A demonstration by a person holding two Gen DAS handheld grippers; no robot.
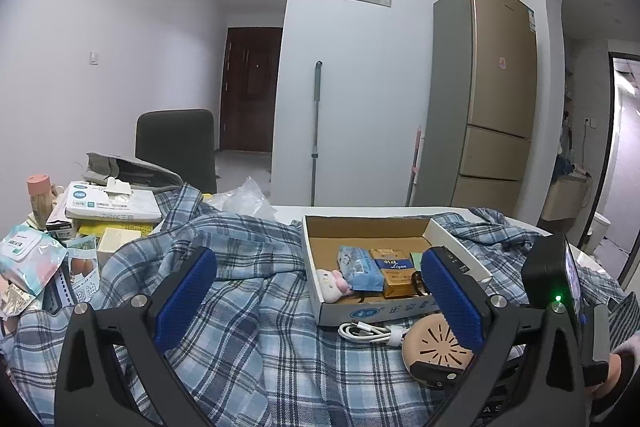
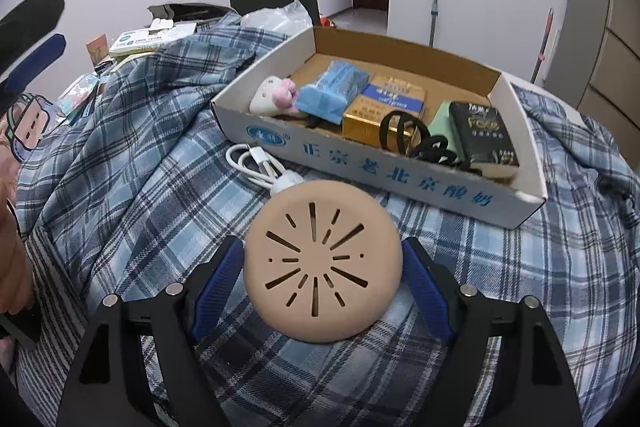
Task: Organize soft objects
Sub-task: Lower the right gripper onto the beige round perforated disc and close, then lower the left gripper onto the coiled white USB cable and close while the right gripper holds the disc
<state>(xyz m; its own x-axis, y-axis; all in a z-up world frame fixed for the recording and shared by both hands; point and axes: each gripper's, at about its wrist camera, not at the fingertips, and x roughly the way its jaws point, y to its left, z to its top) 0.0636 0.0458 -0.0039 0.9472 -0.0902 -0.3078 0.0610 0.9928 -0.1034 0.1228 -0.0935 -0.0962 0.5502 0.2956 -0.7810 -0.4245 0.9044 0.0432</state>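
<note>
A person's right gripper (image 2: 322, 291) straddles a round tan disc (image 2: 323, 261) lying on a blue plaid shirt (image 2: 132, 187), just in front of a cardboard box (image 2: 384, 175). Its blue pads sit at the disc's two sides; whether they press on it cannot be told. The left gripper (image 1: 318, 301) hangs wide and empty in front of the box. A white cable (image 2: 256, 163) lies between disc and box, its plug end touching the disc's far edge. Inside the box sit a plush toy (image 2: 276, 97), a tissue pack (image 2: 334, 91) and cartons. Risks: the smooth domed disc could slip from the pads, the cable could drag along, or loose shirt folds could be pinched.
</note>
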